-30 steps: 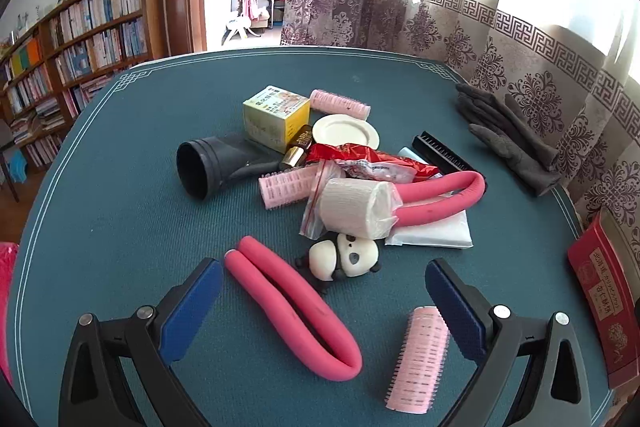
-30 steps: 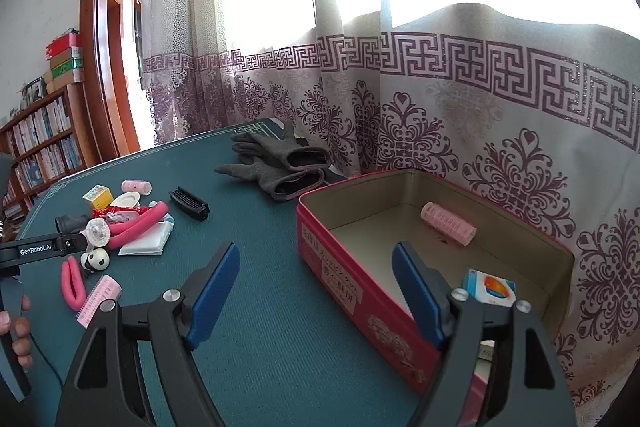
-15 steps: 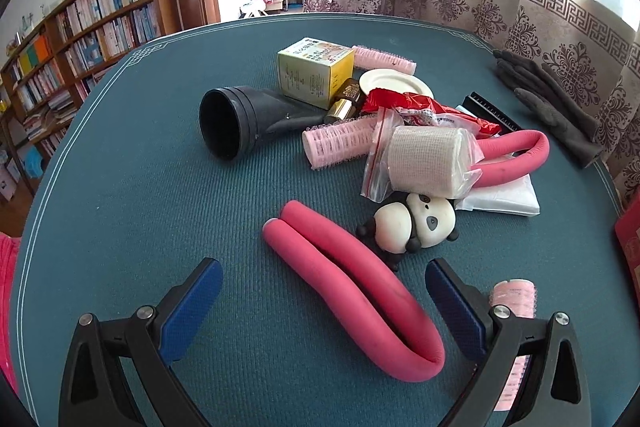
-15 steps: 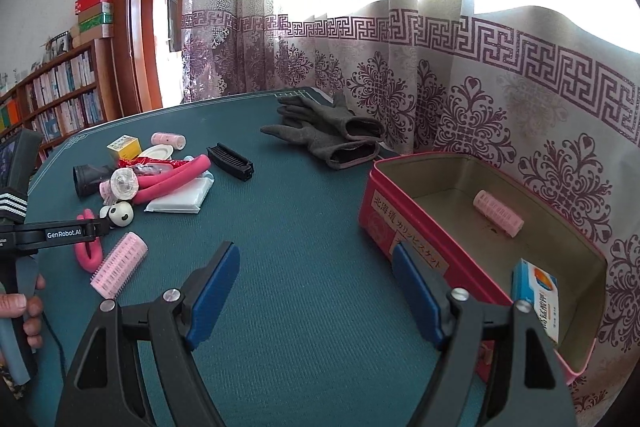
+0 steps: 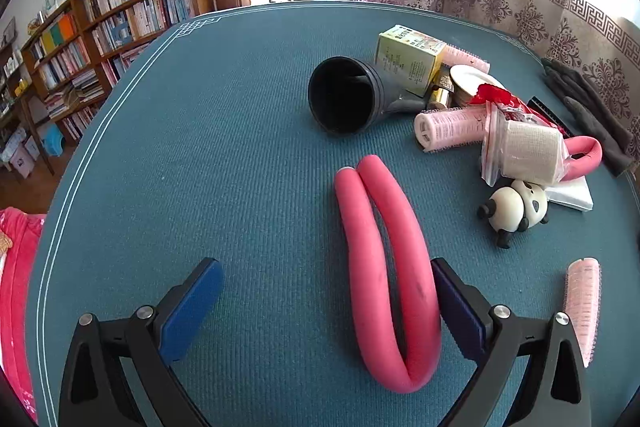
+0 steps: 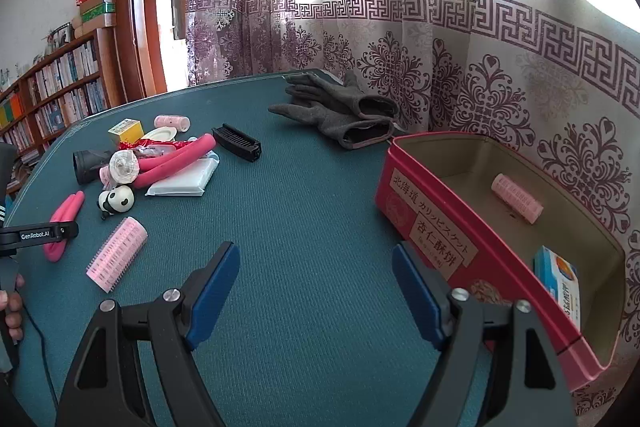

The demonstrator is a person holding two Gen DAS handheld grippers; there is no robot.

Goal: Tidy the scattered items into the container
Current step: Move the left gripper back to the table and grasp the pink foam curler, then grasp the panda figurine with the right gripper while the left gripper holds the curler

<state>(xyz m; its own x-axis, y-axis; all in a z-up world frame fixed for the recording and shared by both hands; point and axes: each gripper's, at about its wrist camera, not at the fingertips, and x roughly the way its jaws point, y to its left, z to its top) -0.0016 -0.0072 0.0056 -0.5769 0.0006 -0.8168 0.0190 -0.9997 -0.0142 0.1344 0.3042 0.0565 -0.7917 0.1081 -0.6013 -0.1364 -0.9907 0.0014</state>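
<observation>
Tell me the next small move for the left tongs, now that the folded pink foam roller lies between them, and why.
Probably shift the left tongs slightly right and lower, then close. The folded pink foam roller sits off-centre, pressed against the right pad, with a wide gap to the left pad. The jaws are open, nothing gripped. Centring should catch both limbs.

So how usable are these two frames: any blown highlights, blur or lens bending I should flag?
Right wrist view: the window behind the curtain is blown out white, yet the red tin and table stay readable. Left wrist view: evenly lit and sharp, glare only at the top right corner. Both: strong fisheye bending, with the table edge curved and black corners.
</observation>
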